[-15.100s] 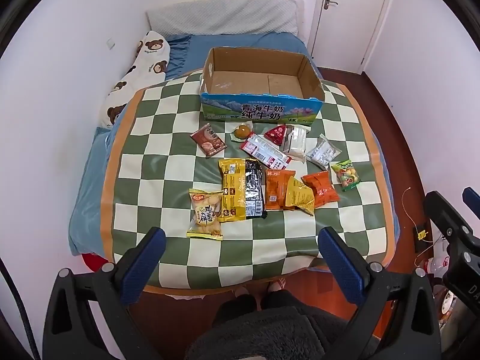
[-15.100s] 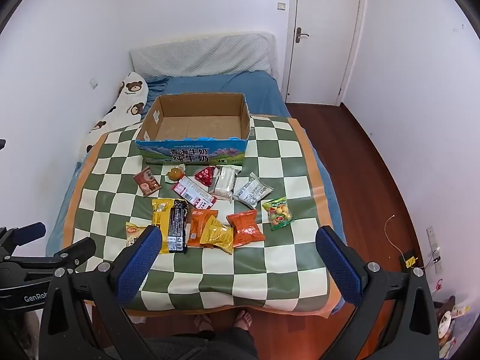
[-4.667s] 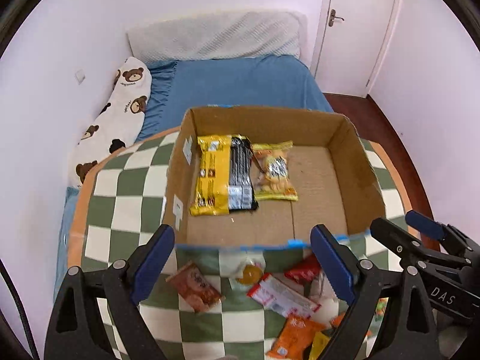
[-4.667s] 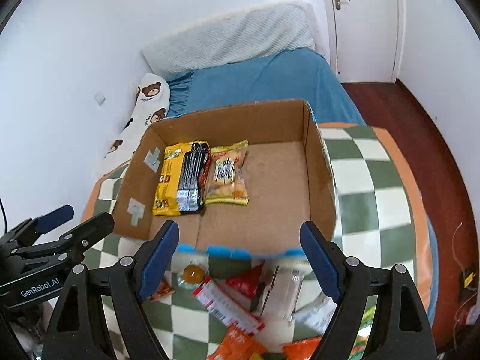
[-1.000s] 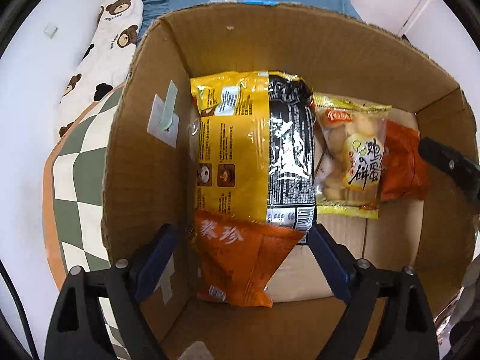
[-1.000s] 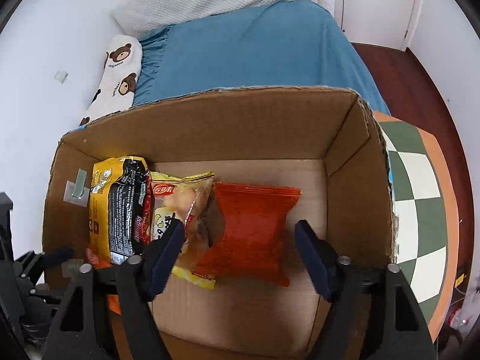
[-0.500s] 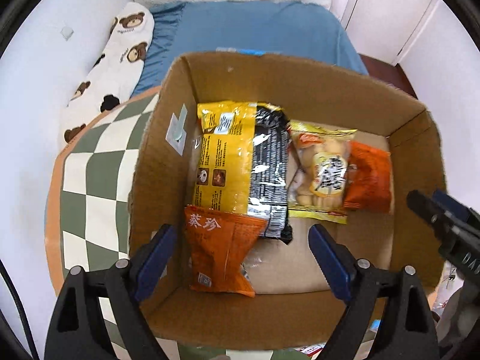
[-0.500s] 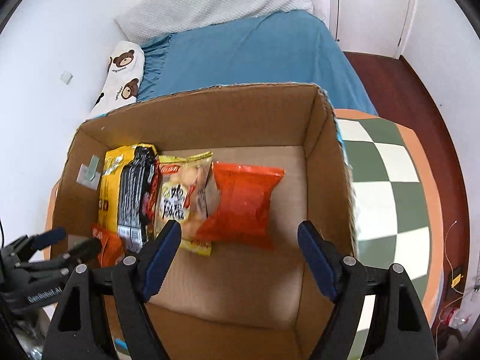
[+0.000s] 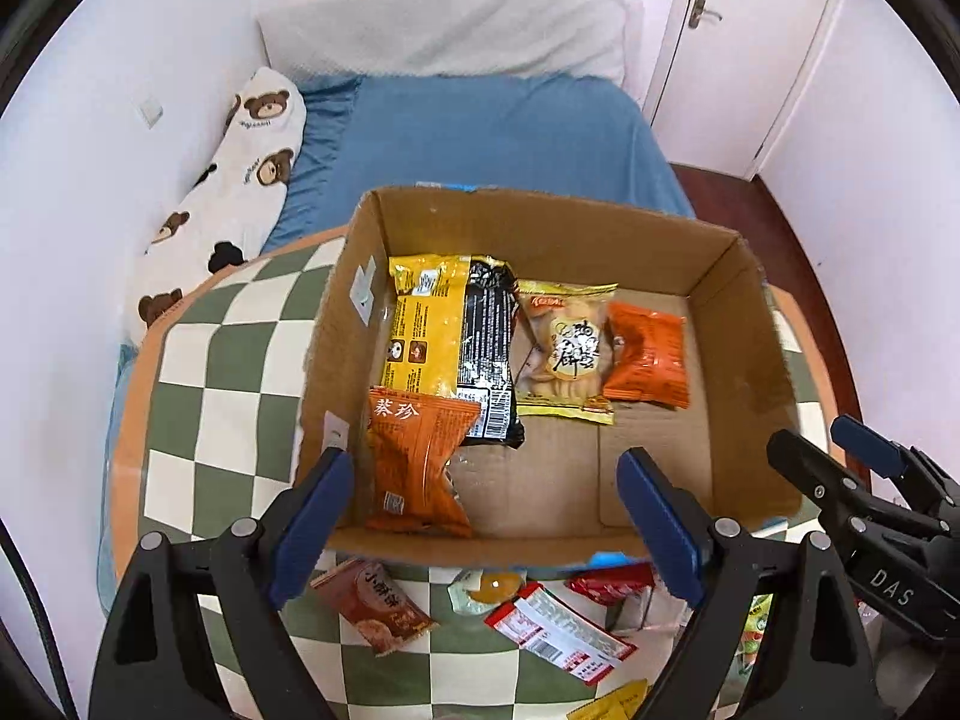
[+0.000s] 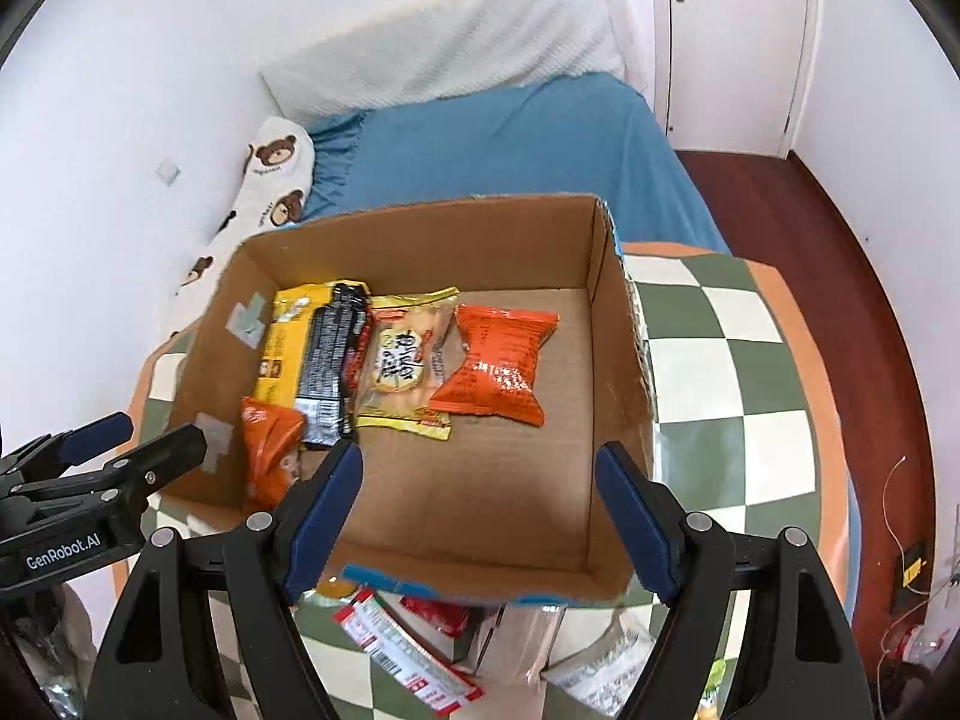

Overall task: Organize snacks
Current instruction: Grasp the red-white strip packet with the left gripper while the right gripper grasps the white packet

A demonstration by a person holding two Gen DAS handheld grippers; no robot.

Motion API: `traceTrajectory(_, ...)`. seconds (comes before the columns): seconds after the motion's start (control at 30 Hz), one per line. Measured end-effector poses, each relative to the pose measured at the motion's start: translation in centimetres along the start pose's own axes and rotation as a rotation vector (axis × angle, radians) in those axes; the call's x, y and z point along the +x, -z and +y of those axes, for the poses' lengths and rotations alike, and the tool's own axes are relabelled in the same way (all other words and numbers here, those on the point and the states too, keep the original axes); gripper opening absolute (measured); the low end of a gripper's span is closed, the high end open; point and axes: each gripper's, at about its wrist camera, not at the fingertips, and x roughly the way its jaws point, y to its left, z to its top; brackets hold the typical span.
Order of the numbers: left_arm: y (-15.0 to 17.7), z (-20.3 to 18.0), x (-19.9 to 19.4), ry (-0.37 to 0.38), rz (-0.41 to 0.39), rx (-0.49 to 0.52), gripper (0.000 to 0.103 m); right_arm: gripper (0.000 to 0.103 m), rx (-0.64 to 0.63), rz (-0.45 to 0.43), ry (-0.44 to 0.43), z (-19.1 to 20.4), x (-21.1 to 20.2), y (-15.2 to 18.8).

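1. Both claws are free. The left gripper [image 9: 483,516] has its jaws wide apart and holds nothing; the right gripper [image 10: 477,510] is the same, apart and empty. So the step in hand, as I judge it, is to go down for the next snack.

2. The cardboard box [image 9: 540,222] fills the middle of both views. Four packets lie in its left half: a yellow and black packet [image 9: 450,336], a biscuit packet [image 9: 567,354], an orange packet [image 9: 648,354] beside it, and a second orange packet [image 9: 417,468] at the lower left, with one end lying over the yellow and black one.

3. The right half of the box floor is bare cardboard, so the next snacks should go there and not on the pile.

4. The snacks that remain lie on the checked cloth [image 9: 210,396] at the bottom of the frame, just in front of the box: a brown packet [image 9: 375,603], a white and red packet [image 9: 558,636], a small round orange sweet [image 9: 495,585] and a red packet [image 9: 609,582].

5. For a good grasp, lower one claw straight over one packet and close on its flat body, not on the crimped end, which may slip.

6. Take the brown packet with the left claw, because it lies at the lower left, and keep the right claw away to avoid collision.
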Motion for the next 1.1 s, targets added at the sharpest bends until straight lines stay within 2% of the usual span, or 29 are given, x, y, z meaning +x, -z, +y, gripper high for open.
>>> traceTrajectory(0.27, 2.0, 0.1, -5.3, 0.018, -0.098, -0.001, 0.09, 0.082, -0.011, -0.087, -0.026, 1.6, -5.7, 1.9)
traceTrajectory(0.4, 3.3, 0.4, -6.4, 0.039, -0.1, -0.015, 0.09, 0.082, 0.006, -0.094, -0.052, 2.0, -7.2, 3.3)
traceTrajectory(0.53, 5.5, 1.3, -5.2, 0.041, -0.051, -0.046, 0.09, 0.082, 0.046, -0.043, -0.071, 1.6, -6.6, 5.8)
traceTrajectory(0.67, 8.4, 2.3, -1.1, 0.03, 0.075, -0.093, 0.09, 0.082, 0.1, 0.057, -0.074, 0.3, -3.6, 8.7)
traceTrajectory(0.77, 10.9, 2.8, 3.0, 0.056, 0.202, -0.171, 0.09, 0.082, 0.15, 0.138, -0.068, -1.4, -0.4, 10.7)
traceTrajectory(0.9, 14.2, 1.8, 10.1, 0.195, 0.419, -0.305, 0.09, 0.082, 0.205, 0.207, -0.061, -3.5, 3.0, 12.4)
traceTrajectory(0.93, 14.8, 1.4, 11.5, 0.22, 0.456, -0.335, 0.09, 0.082, 0.212, 0.213, -0.055, -3.9, 3.4, 12.6)
traceTrajectory(1.03, 16.4, 0.1, 15.7, 0.307, 0.563, -0.449, 0.089, 0.071, 0.221, 0.227, -0.026, -5.3, 4.5, 13.5)
traceTrajectory(1.1, 17.2, -1.0, 17.9, 0.34, 0.619, -0.5, 0.089, 0.069, 0.223, 0.241, -0.012, -6.0, 5.0, 14.0)
